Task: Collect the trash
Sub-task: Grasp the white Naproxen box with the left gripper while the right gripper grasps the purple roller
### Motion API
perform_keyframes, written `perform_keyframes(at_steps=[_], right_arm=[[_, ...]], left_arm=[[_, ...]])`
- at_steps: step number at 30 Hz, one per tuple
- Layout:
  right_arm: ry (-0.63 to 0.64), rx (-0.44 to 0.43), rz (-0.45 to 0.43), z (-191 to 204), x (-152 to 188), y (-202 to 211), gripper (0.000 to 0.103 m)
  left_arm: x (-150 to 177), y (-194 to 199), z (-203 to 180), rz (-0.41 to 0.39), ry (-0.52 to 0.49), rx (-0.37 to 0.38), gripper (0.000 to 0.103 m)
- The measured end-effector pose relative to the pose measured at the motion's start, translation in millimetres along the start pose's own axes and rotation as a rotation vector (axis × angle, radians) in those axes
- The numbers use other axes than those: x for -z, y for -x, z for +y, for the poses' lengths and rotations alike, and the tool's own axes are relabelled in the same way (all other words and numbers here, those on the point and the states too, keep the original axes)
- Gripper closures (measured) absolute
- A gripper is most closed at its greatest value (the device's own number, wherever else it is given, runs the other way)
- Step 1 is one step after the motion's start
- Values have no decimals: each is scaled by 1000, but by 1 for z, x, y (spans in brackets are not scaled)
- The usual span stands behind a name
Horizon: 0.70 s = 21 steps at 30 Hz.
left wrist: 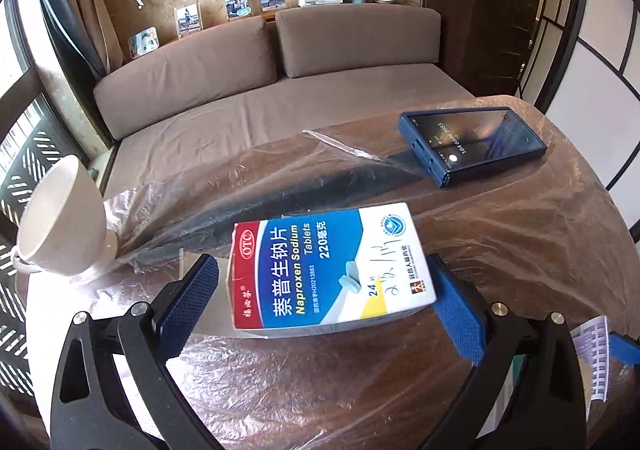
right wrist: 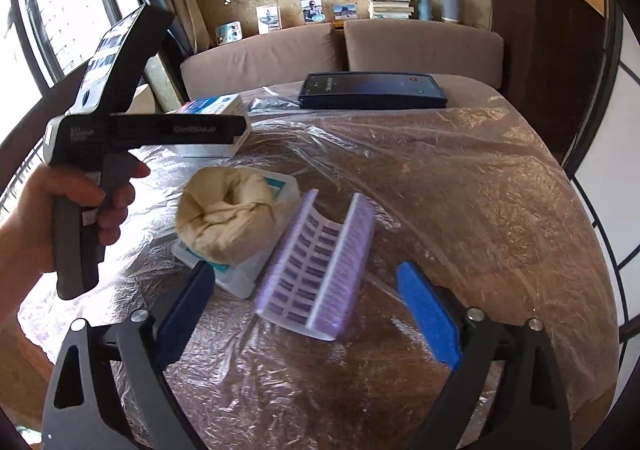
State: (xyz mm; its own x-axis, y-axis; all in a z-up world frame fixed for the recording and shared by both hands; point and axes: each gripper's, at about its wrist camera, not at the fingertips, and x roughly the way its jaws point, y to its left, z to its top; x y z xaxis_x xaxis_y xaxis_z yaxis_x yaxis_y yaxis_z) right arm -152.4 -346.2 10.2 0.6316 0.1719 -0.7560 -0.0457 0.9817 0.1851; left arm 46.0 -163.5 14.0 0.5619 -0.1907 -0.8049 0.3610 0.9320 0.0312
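Observation:
A Naproxen Sodium tablet box (left wrist: 332,270) lies flat on the plastic-covered round table (left wrist: 520,234). My left gripper (left wrist: 324,302) is open, its blue-padded fingers on either side of the box's near end, not pressing it. In the right wrist view the same box (right wrist: 216,110) sits behind the hand-held left gripper body (right wrist: 152,130). My right gripper (right wrist: 308,306) is open around the near end of a curled white paper with purple print (right wrist: 316,270). A crumpled beige tissue wad (right wrist: 224,218) rests on a clear plastic container (right wrist: 240,274) left of it.
A dark blue phone (left wrist: 476,146) with a lit screen lies at the table's far right; it shows in the right wrist view (right wrist: 372,88) too. A white cup (left wrist: 60,218) stands at the left edge. A loose clear plastic wrapper (left wrist: 240,202) lies mid-table. A brown sofa (left wrist: 280,70) is behind.

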Motion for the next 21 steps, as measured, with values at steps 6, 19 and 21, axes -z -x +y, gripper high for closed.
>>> perform_keyframes(at_steps=[6, 19, 21], right_arm=[[-40, -26, 12, -11, 1, -2, 18], [-30, -37, 14, -13, 3, 9, 61], [-39, -43, 10, -16, 3, 14, 61]], left_arm=[[5, -5, -2, 13, -6, 25, 21], [9, 8, 10, -17, 44, 8, 23], [12, 14, 14, -21, 57, 11, 23]])
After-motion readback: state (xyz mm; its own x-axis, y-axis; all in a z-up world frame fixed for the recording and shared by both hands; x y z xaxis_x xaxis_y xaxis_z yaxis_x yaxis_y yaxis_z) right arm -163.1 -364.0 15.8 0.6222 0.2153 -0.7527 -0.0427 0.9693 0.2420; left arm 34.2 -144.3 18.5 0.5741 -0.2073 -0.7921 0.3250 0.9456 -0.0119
